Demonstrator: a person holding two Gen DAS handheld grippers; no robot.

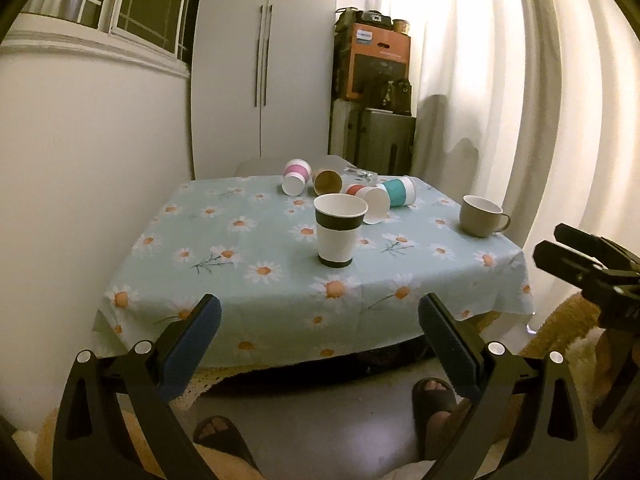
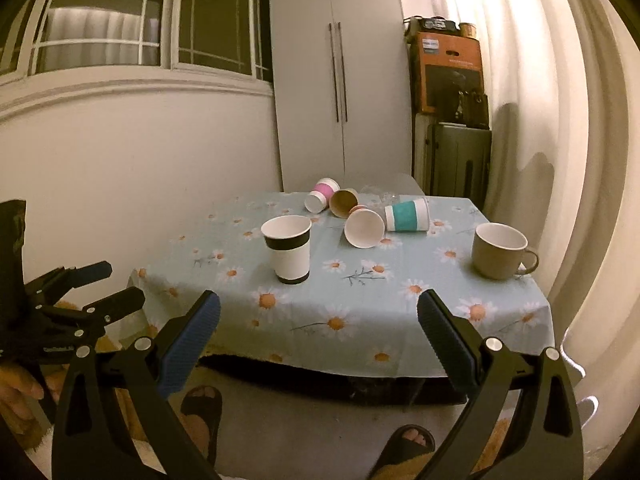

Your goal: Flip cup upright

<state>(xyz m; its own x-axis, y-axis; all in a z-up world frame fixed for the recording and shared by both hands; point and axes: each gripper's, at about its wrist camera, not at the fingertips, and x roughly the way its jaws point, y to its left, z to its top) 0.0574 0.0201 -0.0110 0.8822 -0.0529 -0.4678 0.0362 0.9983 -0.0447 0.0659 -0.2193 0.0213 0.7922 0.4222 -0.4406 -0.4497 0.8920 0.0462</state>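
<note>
Tipped paper cups await righting on a daisy-print tablecloth (image 1: 248, 280)

Left to right at centre frame — pink cup (image 1: 295, 178), brown cup (image 1: 327, 182), orange-banded cup (image 1: 370, 199), teal cup (image 1: 398, 191) lie on their sides: likely light, thin-walled, easily crushed, best pinched gently mid-wall. Left gripper (image 1: 320, 322) and right gripper (image 2: 319, 320) gape wide, empty — short of the table. No legible writing.

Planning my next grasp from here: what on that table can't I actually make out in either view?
- Clear item at the table's far edge: both views, too small and see-through to identify.
- Red-banded cup: right wrist view, mostly hidden behind the white-mouthed cup.
- Brown cup: only its mouth shows; body hidden behind it.
- Under the table: hidden by the tablecloth overhang.
</note>
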